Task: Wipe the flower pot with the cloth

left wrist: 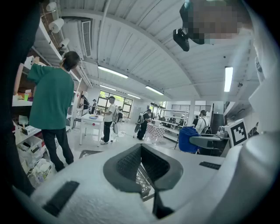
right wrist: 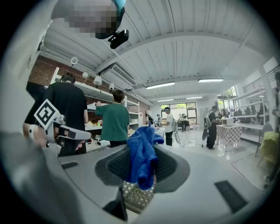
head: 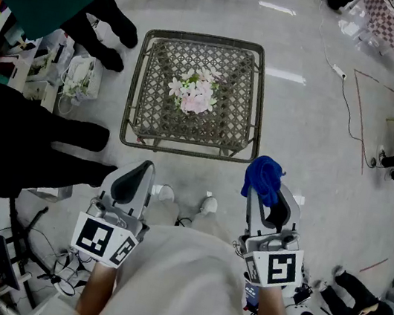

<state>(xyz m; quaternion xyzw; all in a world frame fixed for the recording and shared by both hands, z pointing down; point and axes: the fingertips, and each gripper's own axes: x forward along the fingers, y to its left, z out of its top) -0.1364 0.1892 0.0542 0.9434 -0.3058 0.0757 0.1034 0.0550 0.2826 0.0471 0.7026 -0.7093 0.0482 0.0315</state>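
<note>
the flower pot (head: 197,94) sits mid-way on the wicker table (head: 146,69), well ahead of both grippers, with only its pink and white blooms showing from above. the right gripper (head: 267,203) is clamped on the blue cloth (head: 264,177), which bunches limp over the jaws, while the left gripper (head: 139,174) has its jaws together on nothing. the cloth looks soft and light, but the pot looks tippy, so i'd steady it low on its side, clear of the delicate blooms.
</note>
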